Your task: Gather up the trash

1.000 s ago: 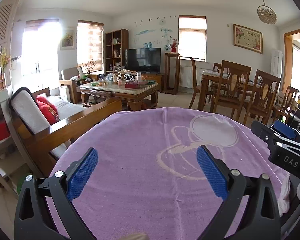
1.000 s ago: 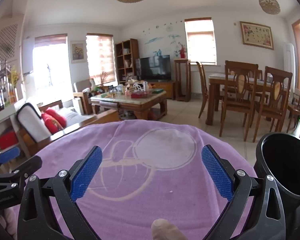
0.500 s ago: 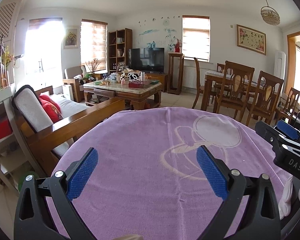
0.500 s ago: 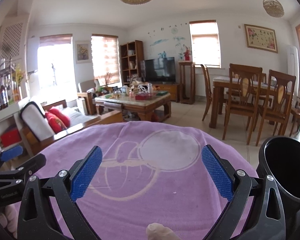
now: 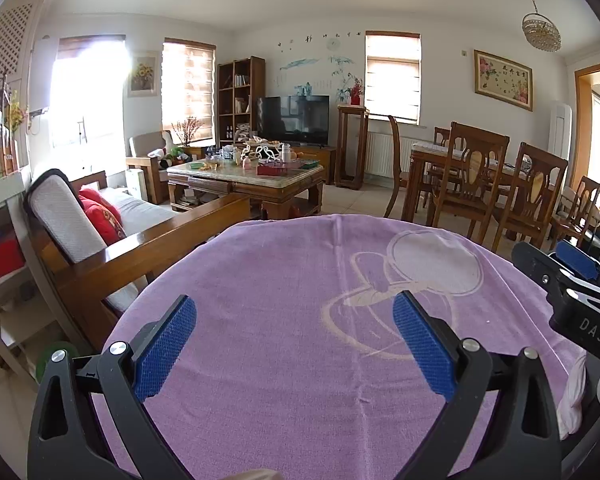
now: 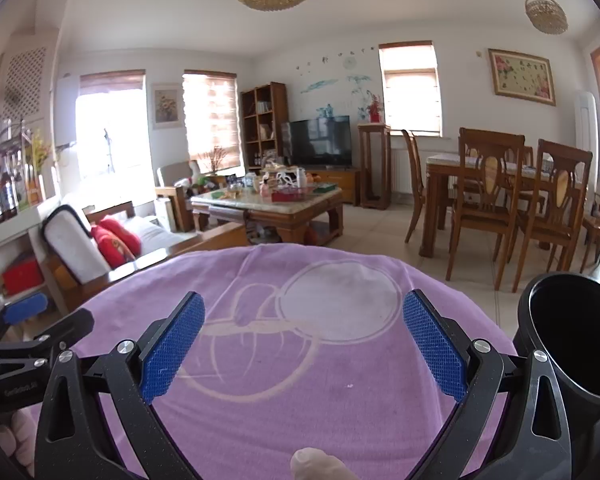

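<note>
Two grippers, left gripper [image 5: 294, 344] and right gripper [image 6: 302, 344], spread wide and empty over purple cloth [image 6: 300, 320]; black bin [image 6: 572, 344] upright at right, mouth tilted toward camera.

Bin [image 6: 572, 344]: black, round, upright, mouth open, inside dark. Stands at the right edge of my purple cloth [image 6: 300, 360].
</note>
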Tool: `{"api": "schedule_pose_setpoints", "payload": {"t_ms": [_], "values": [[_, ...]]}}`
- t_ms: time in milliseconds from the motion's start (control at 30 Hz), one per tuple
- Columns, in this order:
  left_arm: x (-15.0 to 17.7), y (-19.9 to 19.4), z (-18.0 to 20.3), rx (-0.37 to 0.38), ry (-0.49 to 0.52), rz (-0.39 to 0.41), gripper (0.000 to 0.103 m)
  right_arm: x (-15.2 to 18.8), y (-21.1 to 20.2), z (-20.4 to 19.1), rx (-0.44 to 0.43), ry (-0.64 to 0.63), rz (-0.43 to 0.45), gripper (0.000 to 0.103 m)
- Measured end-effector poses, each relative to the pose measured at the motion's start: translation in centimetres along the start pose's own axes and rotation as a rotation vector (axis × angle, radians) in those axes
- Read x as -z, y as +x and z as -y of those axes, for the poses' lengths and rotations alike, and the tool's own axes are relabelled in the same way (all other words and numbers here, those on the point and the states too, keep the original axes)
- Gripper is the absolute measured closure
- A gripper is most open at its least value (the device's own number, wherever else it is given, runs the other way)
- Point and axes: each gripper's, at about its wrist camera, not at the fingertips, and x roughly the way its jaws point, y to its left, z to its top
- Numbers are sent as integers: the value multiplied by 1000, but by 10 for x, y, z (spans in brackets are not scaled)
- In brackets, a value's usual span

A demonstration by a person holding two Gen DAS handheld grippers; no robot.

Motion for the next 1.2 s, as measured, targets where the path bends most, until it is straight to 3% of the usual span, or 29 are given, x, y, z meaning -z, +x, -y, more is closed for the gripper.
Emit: {"api": "schedule_pose_setpoints", "payload": {"t_ms": [1200], "values": [[-1,-2,-1,2,1,4,5,0,-1,-1,0,4,5,5]]}}
